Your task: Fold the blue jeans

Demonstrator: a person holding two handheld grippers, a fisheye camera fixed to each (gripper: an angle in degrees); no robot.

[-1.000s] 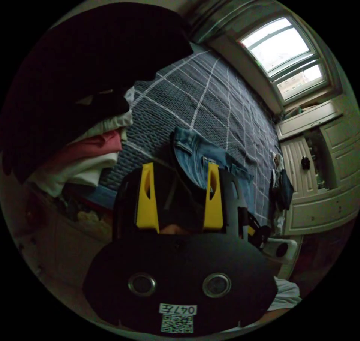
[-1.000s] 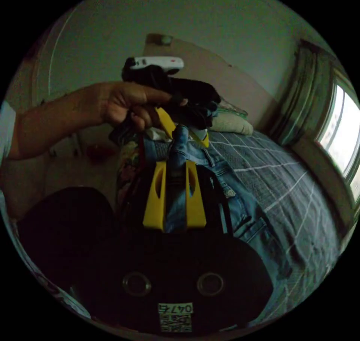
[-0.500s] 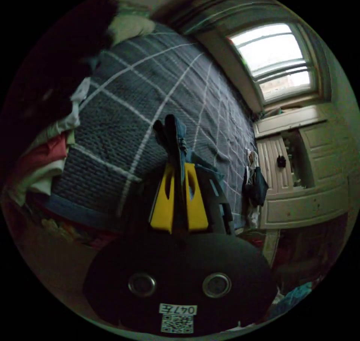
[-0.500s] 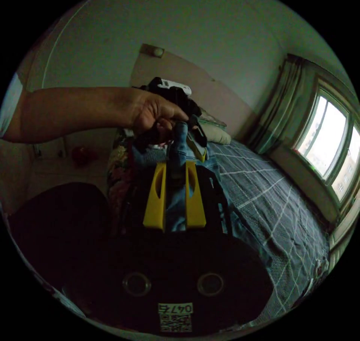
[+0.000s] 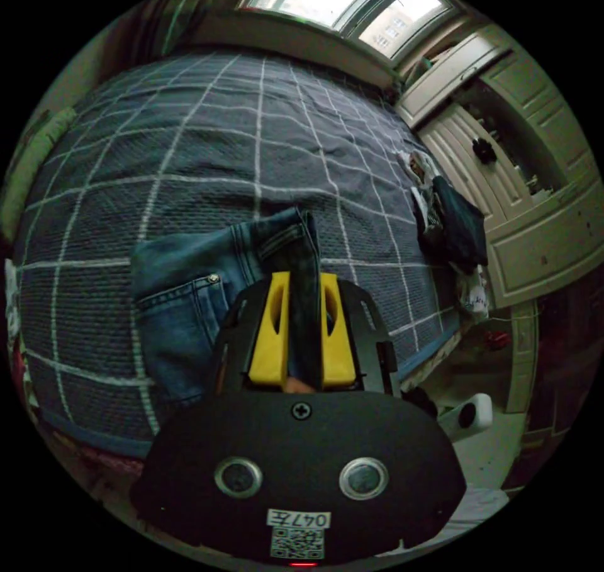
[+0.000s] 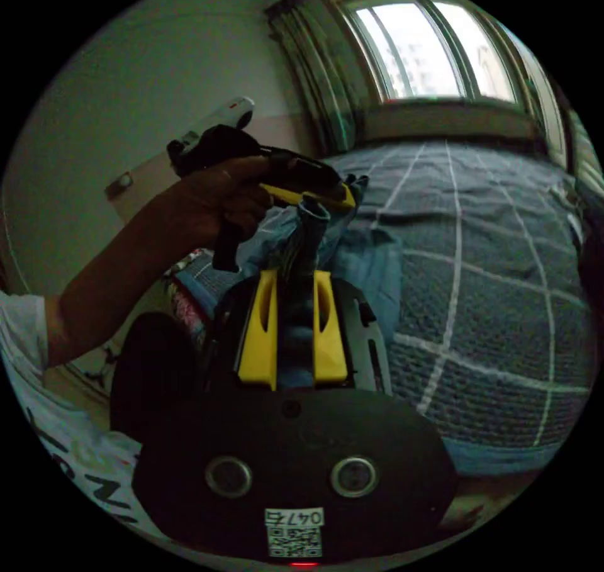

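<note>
Both grippers clamped on the jeans waistband, over the bed.

The left gripper (image 5: 304, 308) and right gripper (image 6: 292, 308) each pinch the blue jeans (image 5: 182, 295), lying at 9 o'clock on the checked bedspread (image 5: 264, 125). Denim is judged heavy, limp, non-slippery; grip thick seams.

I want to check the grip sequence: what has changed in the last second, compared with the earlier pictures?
The left gripper, open beside the jeans a second ago, has shut on their denim edge. The right gripper stayed shut on the jeans throughout. Both cameras swung toward the window; the jeans still lie partly on the checked bedspread.
</note>
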